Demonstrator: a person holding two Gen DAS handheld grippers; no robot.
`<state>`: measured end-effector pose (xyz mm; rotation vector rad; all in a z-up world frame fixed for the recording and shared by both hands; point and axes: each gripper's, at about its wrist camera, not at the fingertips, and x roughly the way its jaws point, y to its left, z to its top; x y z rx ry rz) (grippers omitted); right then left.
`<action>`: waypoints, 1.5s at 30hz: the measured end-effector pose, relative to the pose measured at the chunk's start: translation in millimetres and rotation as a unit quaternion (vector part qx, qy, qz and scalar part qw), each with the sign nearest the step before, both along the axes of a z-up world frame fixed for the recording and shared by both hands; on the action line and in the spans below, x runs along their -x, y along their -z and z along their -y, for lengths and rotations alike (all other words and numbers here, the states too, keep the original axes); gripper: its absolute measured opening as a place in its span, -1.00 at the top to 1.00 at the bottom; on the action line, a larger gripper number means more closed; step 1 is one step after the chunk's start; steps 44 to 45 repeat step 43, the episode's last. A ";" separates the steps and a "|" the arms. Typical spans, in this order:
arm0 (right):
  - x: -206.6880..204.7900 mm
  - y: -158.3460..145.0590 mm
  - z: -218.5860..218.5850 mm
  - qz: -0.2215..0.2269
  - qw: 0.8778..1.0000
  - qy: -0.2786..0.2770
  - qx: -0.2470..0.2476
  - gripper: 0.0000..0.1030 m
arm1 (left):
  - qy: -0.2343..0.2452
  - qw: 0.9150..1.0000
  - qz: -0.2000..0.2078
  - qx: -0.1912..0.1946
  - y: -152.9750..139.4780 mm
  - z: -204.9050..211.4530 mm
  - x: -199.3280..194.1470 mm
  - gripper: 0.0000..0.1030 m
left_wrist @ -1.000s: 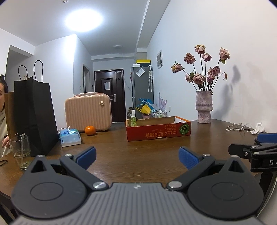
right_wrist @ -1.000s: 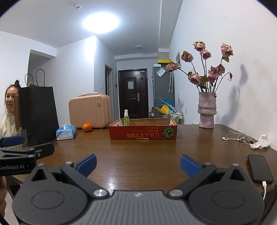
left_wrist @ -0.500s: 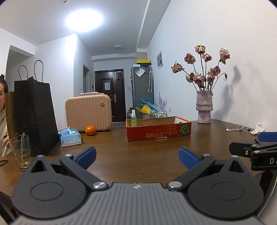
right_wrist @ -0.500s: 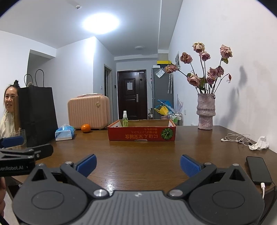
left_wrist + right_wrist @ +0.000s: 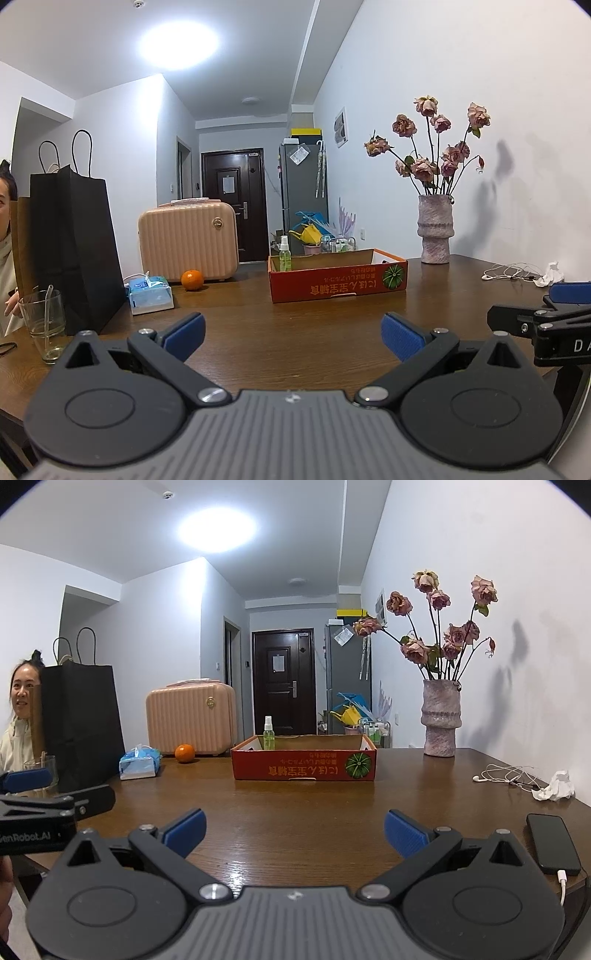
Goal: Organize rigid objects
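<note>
Spread wide over the brown wooden table [image 5: 295,339], the blue-padded left gripper [image 5: 291,332] and the matching right gripper [image 5: 293,829] are both seen empty, nothing held between the fingers. At three o'clock of the right gripper, a black smartphone [image 5: 553,843] with a white cable is laid flat near the table edge. Farther off, at twelve o'clock, a shallow red cardboard box [image 5: 303,764] is set on the tabletop, with a small green spray bottle [image 5: 269,733] upright at its far left corner, apparently inside. At ten o'clock, an orange fruit [image 5: 184,753] is placed before a pink ribbed suitcase [image 5: 191,718].
</note>
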<state>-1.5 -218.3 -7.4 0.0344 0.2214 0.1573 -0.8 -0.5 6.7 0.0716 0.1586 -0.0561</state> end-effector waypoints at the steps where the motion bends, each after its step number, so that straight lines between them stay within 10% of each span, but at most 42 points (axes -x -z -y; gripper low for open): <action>1: 0.0 0.2 -0.1 0.000 1.000 0.000 0.000 -1.00 | 0.000 1.000 0.000 0.000 0.1 -0.1 0.0 -1.00; 45: -4.9 6.4 -0.4 -0.013 1.000 0.006 0.003 -1.00 | 0.017 1.000 0.001 -0.003 4.1 3.0 -1.1 -1.00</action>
